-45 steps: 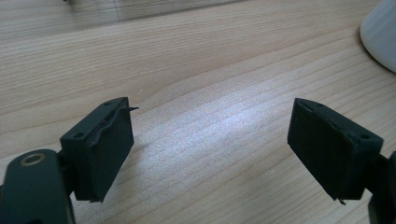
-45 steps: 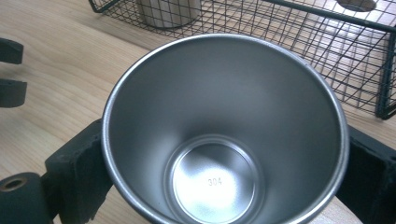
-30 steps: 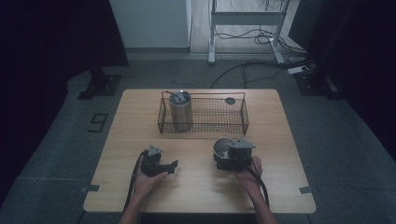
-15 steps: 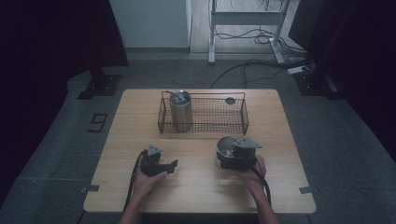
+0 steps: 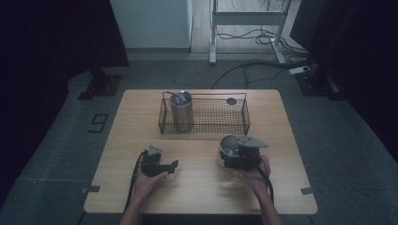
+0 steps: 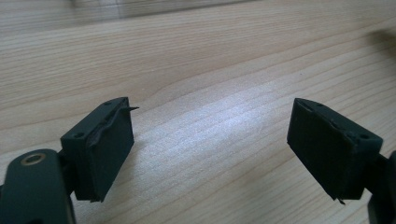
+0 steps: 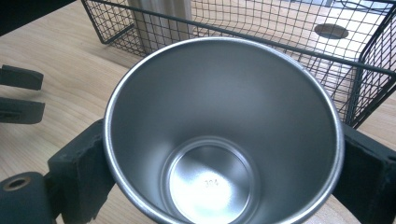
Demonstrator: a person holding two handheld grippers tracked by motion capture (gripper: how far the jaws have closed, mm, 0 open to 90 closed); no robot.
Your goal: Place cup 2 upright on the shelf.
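Meanwhile the right gripper (image 5: 228, 154), clamped on a steel cup (image 7: 223, 135), has shifted a little rightward along the table (image 5: 197, 197) since a second ago; the cup sits just in front of the wire basket (image 5: 244, 123) (its mouth faces the gripper's camera). Stamped inside its base: "304". The left gripper (image 6: 210, 144) stays released over bare wood. Another cup (image 5: 181, 111) stands upright in the basket's left end.

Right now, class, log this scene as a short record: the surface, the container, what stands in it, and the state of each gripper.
surface: wooden table
container: wire basket, far side of table
in basket: upright metal cylinder, at its left end
left gripper: open, holding nothing
right gripper: shut on steel cup, cup empty
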